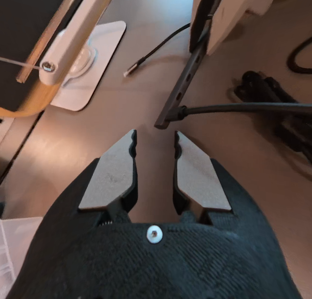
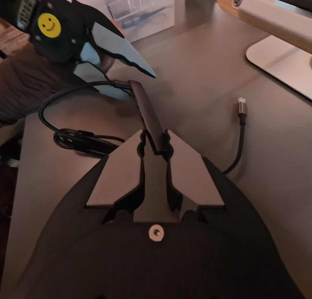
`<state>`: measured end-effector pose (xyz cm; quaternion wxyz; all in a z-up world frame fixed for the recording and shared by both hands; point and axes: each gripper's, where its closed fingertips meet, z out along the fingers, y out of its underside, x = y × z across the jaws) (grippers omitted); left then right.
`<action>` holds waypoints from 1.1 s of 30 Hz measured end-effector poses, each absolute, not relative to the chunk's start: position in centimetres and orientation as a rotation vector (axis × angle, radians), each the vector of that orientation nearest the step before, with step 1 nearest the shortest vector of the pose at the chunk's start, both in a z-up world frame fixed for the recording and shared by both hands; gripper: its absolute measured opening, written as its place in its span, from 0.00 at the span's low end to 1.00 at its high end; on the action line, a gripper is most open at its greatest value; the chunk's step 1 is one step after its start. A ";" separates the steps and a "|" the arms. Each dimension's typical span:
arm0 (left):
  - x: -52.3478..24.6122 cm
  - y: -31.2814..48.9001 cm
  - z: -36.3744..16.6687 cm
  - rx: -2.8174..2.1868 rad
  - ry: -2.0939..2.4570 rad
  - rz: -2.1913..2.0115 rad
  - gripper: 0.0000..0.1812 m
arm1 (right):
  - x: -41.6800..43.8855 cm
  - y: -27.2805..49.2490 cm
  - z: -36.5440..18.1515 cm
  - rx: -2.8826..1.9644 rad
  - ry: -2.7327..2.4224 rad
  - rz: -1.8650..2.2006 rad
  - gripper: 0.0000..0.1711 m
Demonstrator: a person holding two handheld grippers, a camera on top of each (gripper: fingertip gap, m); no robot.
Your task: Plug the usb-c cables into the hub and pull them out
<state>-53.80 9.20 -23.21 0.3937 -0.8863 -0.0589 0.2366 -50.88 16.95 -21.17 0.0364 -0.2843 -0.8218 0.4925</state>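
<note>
The hub (image 2: 146, 108) is a slim dark bar, lifted at an angle over the table. My right gripper (image 2: 155, 139) is shut on its near end. In the left wrist view the hub (image 1: 182, 85) runs away from me, its port holes showing. A black USB-C cable's plug (image 1: 177, 115) sits in the port at the hub's end; it also shows in the right wrist view (image 2: 119, 85). My left gripper (image 1: 155, 134) is open and empty, its tips just short of that plug. The hub's own short cable with a silver plug (image 2: 242, 105) lies loose on the table (image 1: 128, 72).
A white monitor stand base (image 1: 94, 63) sits to the left of the hub, also visible in the right wrist view (image 2: 278, 68). The coiled black cable (image 2: 81, 139) lies beside the hub (image 1: 270, 95). A clear plastic box (image 2: 143, 12) stands farther off. Tip to tip, the grippers are about 9 cm apart.
</note>
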 end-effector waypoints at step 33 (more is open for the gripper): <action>-48.2 12.7 -17.5 -1.902 0.366 0.849 0.04 | -48.7 15.4 -18.0 -0.544 -2.473 1.694 0.29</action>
